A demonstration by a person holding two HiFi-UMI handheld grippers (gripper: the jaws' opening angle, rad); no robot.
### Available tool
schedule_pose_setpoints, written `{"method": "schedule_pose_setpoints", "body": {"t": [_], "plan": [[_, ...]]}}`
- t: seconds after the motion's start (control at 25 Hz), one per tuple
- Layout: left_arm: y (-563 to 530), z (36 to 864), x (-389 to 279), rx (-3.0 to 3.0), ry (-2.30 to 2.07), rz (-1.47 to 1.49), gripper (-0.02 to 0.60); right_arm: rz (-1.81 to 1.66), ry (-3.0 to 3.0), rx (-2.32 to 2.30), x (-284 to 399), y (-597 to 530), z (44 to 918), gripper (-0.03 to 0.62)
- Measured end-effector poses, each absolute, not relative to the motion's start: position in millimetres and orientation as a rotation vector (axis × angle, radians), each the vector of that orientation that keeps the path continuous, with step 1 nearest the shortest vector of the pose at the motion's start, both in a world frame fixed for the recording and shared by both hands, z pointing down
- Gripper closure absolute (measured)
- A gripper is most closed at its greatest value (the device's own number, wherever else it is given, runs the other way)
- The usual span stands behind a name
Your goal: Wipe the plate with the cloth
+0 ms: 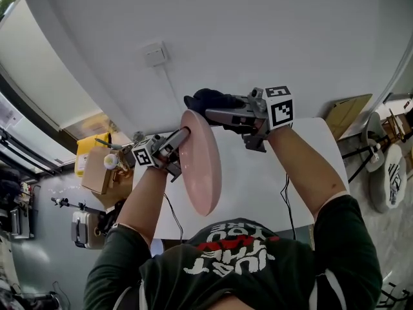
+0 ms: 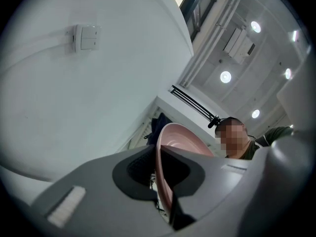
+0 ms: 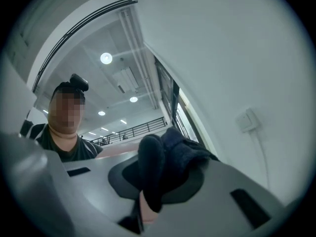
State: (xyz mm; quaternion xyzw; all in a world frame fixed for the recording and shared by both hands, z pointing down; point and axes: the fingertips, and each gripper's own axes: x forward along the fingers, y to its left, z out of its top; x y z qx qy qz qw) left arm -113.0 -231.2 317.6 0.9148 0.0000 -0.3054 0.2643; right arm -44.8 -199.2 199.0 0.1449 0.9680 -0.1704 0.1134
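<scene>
Jaws of my left gripper [image 1: 182, 135] pinch the rim of the plate [image 1: 201, 168], stood on edge, and my right gripper [image 1: 218, 113] clamps the cloth [image 1: 205, 99] at its top (a hard wipe could lever it free).

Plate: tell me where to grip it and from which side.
Take the plate by its thin rim, coming from the left as the left tool does. The plate stands on edge, so the rim slips between the jaws, and both faces are left free for the cloth in the right tool.
</scene>
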Motion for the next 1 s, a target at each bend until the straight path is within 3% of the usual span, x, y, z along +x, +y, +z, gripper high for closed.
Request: {"method": "schedule_pose_setpoints", "body": {"t": [0.48, 1.0], "plan": [[-253, 309, -159, 2.428, -0.277, -1.005, 0.563, -0.243, 2.921, 0.632, -22, -120, 176, 0.563], [-270, 293, -186, 2.373, -0.385, -1.173, 0.563, -0.354, 3.119, 0.828, -47, -63, 277, 0.563]]}}
